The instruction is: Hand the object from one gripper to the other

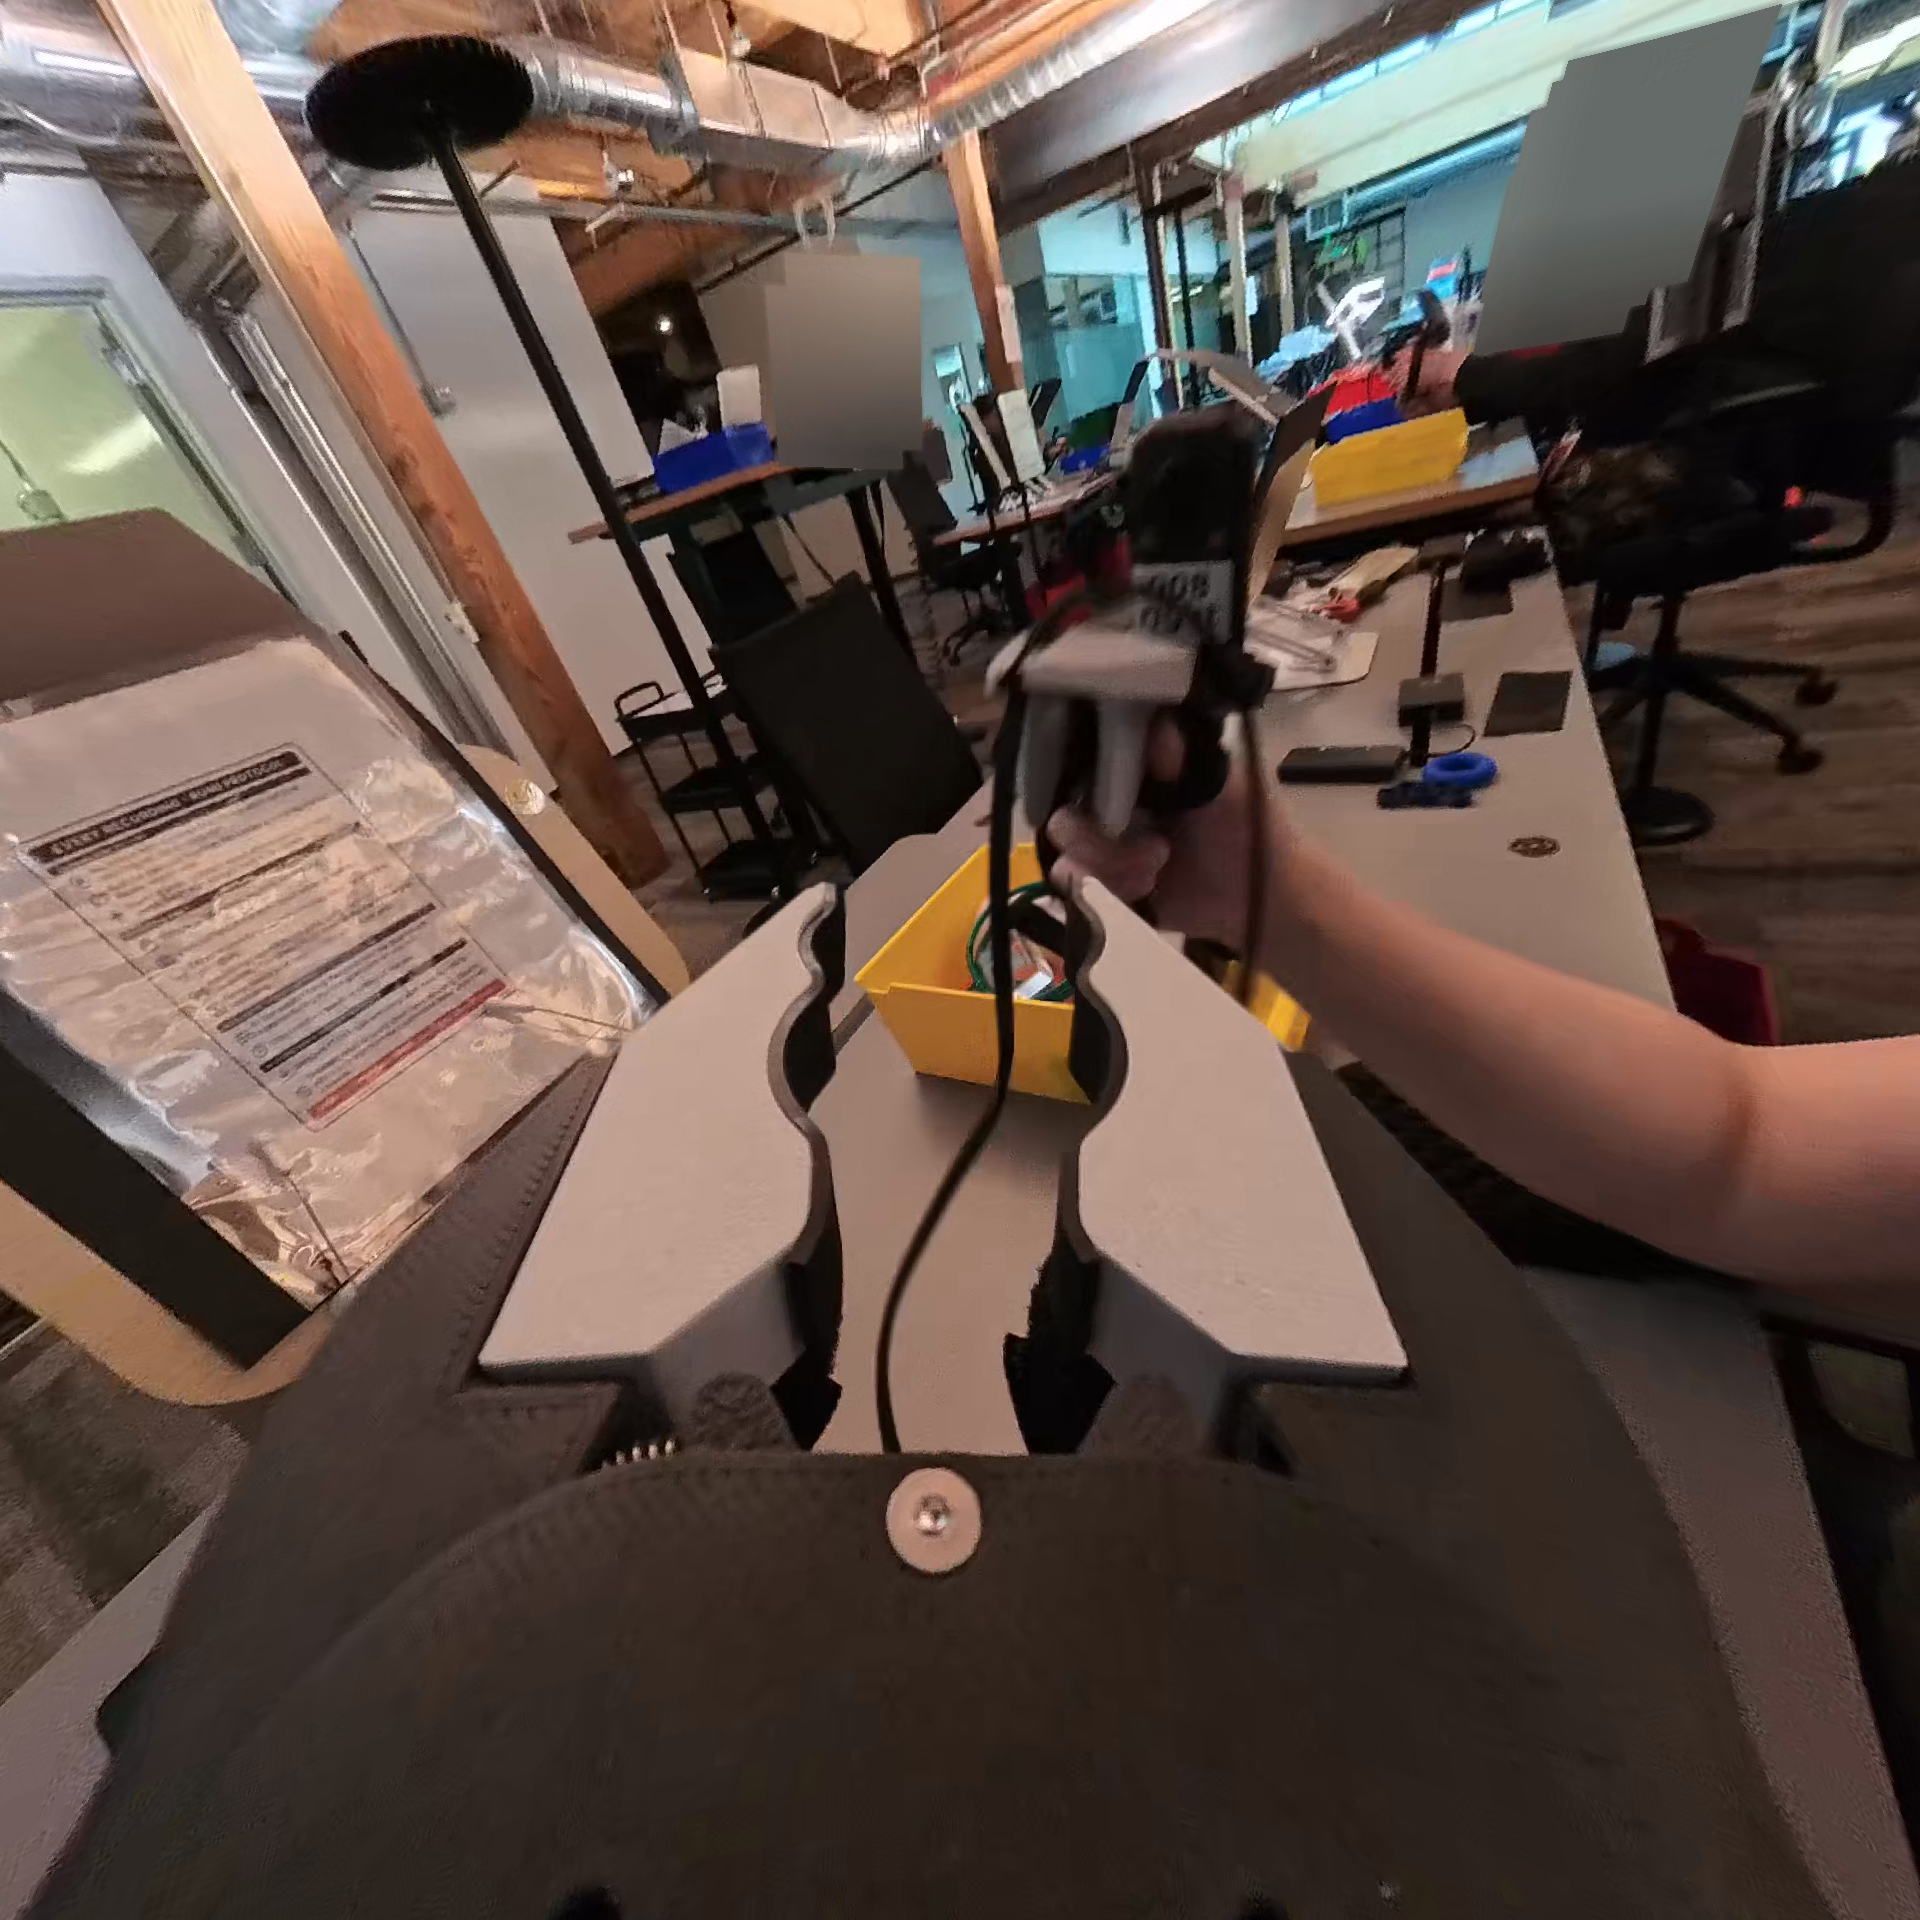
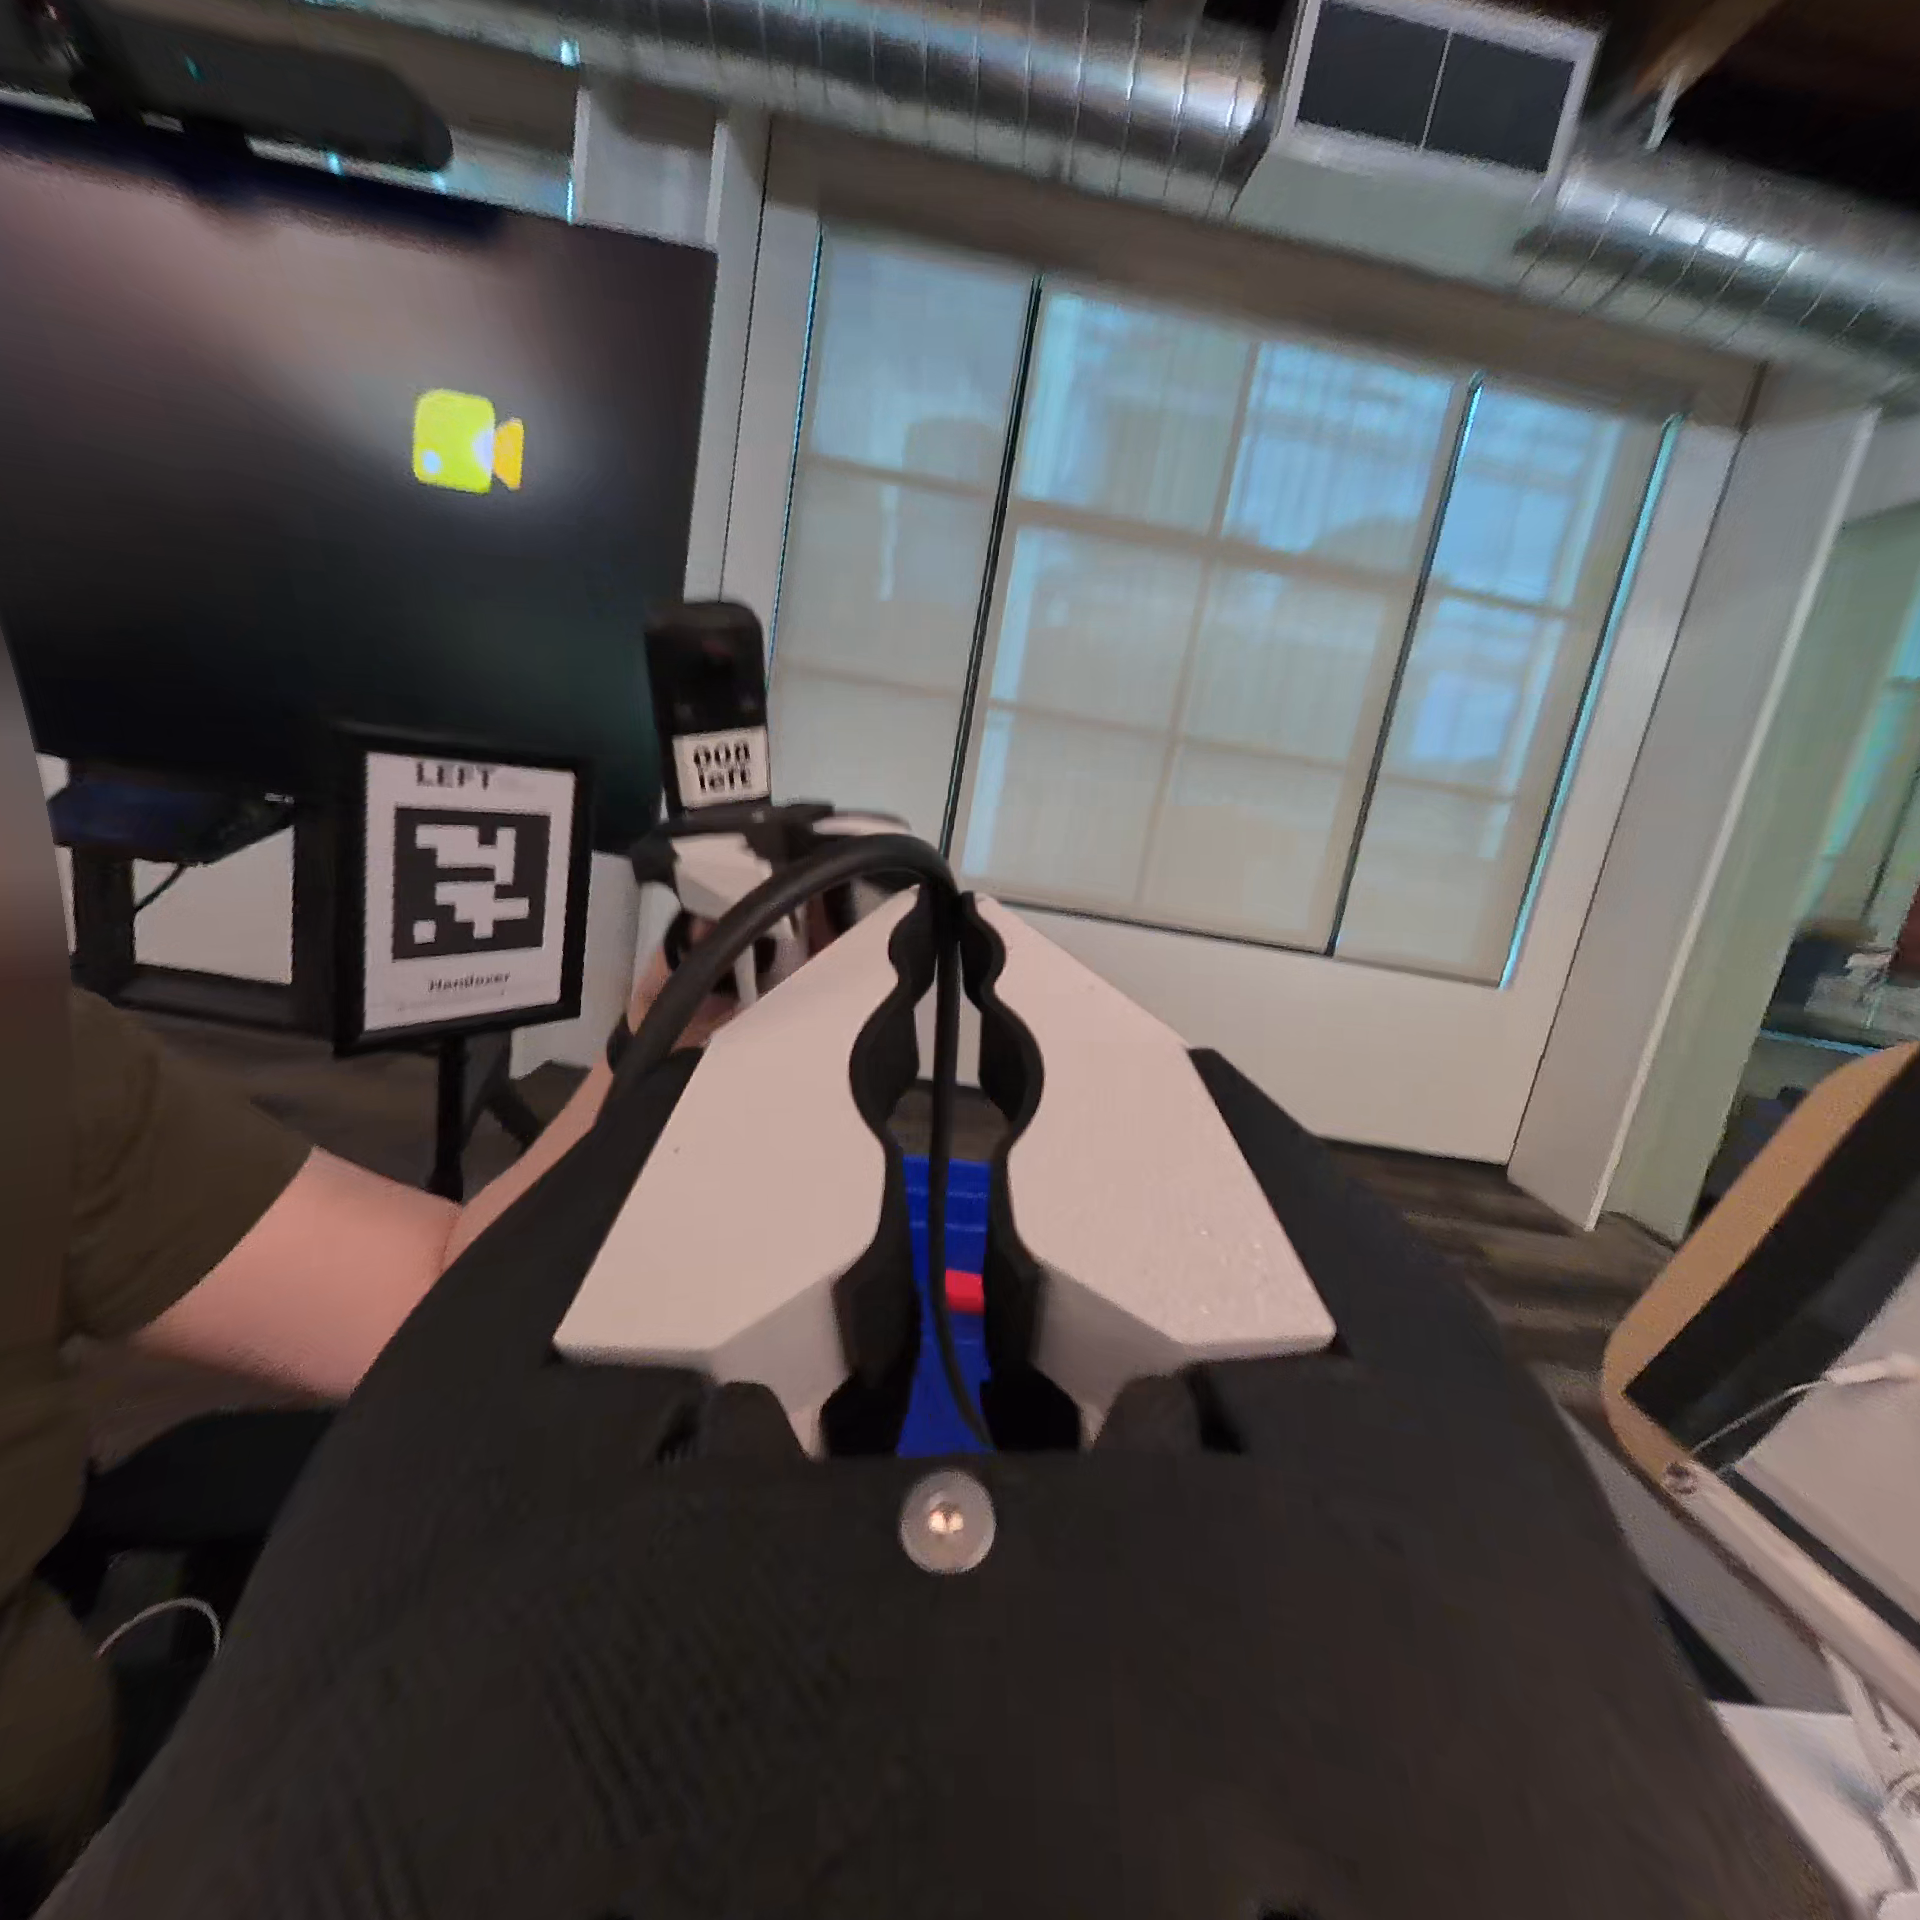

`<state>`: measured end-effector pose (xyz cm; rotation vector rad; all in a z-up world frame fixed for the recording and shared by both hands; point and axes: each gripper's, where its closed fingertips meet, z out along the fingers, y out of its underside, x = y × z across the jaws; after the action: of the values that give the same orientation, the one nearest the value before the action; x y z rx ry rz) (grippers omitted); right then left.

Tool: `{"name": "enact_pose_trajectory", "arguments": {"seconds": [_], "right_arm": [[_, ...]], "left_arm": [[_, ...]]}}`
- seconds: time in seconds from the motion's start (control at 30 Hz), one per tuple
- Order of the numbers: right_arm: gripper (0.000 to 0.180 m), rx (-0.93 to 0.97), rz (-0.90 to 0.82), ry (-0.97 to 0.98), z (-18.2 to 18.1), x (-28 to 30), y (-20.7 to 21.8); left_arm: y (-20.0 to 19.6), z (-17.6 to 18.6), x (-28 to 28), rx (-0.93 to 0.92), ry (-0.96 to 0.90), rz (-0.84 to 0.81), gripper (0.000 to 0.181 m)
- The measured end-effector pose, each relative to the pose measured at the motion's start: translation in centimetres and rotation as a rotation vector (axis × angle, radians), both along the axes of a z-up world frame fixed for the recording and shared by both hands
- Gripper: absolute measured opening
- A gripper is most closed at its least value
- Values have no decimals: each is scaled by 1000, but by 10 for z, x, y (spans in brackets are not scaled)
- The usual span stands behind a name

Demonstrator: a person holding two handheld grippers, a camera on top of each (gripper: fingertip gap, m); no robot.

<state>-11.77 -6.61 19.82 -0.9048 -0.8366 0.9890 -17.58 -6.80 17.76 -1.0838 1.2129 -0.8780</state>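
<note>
Left gripper (image 1: 951,925) gapes around the dangling cable (image 1: 992,1049).
Right gripper (image 2: 940,914) pinches it above; it hangs lengthwise between the parted left fingers.

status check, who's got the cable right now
Right gripper shut on black cable. Left gripper open, cable hanging between its fingers, not clamped. Yellow bin sits below on the table, nothing blocking.

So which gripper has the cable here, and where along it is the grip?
The right gripper is shut on the black cable, pinching it at the fingertips, partway along its length. The left gripper is open, the cable hanging between its fingers.
</note>
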Motion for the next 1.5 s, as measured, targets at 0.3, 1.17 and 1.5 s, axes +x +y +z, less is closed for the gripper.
{"name": "enact_pose_trajectory", "arguments": {"seconds": [0.3, 1.17, 1.5], "right_arm": [[2, 4, 8, 2, 6, 17, -11], [23, 18, 2, -136, -16, -21, -5], [27, -169, -135, -414, -103, -30, 63]], "left_arm": [[3, -20, 31, -49, 37, -41, 34], [13, -18, 34, 101, 30, 67, 3], [29, 23, -26, 177, -99, 195, 3]]}}
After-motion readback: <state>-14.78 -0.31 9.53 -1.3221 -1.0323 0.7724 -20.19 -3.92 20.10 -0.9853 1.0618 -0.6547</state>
